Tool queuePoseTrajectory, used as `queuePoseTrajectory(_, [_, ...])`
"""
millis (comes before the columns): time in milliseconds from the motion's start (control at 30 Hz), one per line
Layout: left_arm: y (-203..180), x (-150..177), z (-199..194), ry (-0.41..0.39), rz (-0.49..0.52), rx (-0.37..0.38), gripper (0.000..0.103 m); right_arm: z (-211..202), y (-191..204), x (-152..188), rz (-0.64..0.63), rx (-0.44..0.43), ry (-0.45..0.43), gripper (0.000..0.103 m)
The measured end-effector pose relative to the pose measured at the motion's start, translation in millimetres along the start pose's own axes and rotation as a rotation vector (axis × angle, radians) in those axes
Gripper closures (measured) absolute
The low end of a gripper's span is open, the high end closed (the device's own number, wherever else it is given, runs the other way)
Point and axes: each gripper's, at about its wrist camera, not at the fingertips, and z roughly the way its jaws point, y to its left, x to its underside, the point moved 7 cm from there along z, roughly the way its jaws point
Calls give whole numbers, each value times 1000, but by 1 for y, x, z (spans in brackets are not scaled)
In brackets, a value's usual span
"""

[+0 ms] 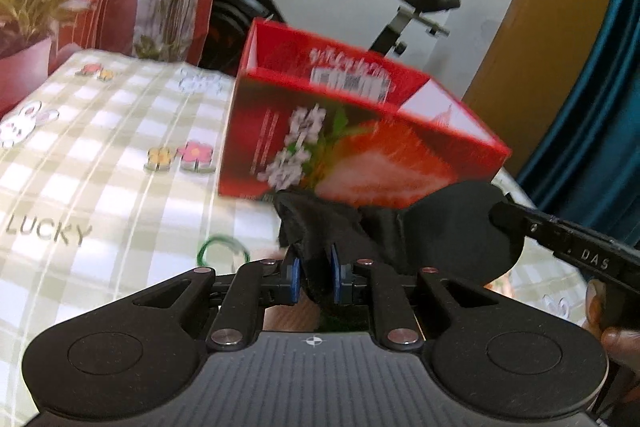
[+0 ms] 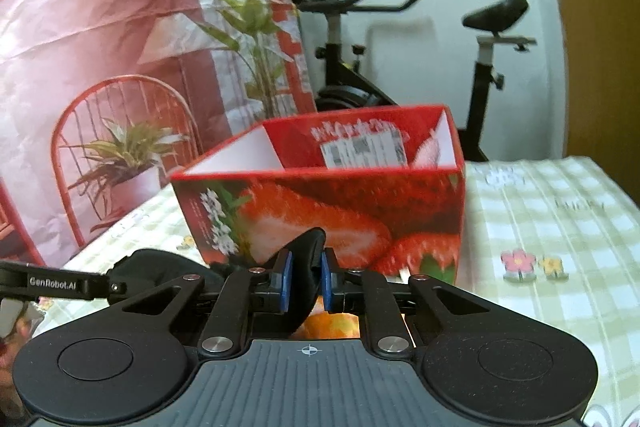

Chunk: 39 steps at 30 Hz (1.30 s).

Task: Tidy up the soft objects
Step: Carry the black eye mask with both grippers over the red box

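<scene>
A black soft object (image 1: 316,227), apparently a fabric item with a rounded flat part, was held between both tools above the surface (image 1: 100,155). The left tool (image 1: 315,277) was seen clenched on one bunched end of it, the dark cloth pinched between the blue pads (image 1: 295,277). The right tool (image 2: 306,281) was likewise clenched on another fold of the same black soft object (image 2: 308,255), which was squeezed between its blue pads (image 2: 285,281). In the left wrist view the right tool's arm (image 1: 568,247) was seen entering from the right, just beside the object's rounded part.

Just behind the held object, an open red box (image 1: 360,147) printed with strawberries was seen standing on the surface, which was covered with a green and white checked cloth bearing flower prints. The box (image 2: 320,203) was shown with its top open; its contents could not be made out. An exercise bike (image 2: 492,39) was seen behind, against the wall.
</scene>
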Motion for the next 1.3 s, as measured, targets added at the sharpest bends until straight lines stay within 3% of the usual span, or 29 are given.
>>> queuePoseTrajectory(300, [-25, -84, -35, -208, 85, 42, 89, -18, 10, -72, -103, -36, -145, 90])
queuePoseTrajectory(467, [-43, -129, -25, -297, 141, 29, 89, -11, 8, -118, -147, -21, -227, 90])
queuePoseTrajectory(567, [-49, -150, -8, -311, 154, 8, 89, 5, 1, -141, -177, 10, -249, 90])
queuePoseTrajectory(667, [-52, -163, 16, -293, 168, -17, 89, 28, -12, -153, -169, 42, -230, 90])
queuePoseTrajectory(767, [-55, -167, 45, -227, 213, -49, 89, 56, -25, -152, -160, 72, -175, 90])
queuePoseTrajectory(1067, [-40, -142, 114, 21, 209, -60, 89, 123, -46, -99, -115, 93, 84, 90])
queuePoseTrajectory(1300, [-36, -122, 129, 91, 228, -68, 89, 138, -42, -79, -90, 95, 136, 90])
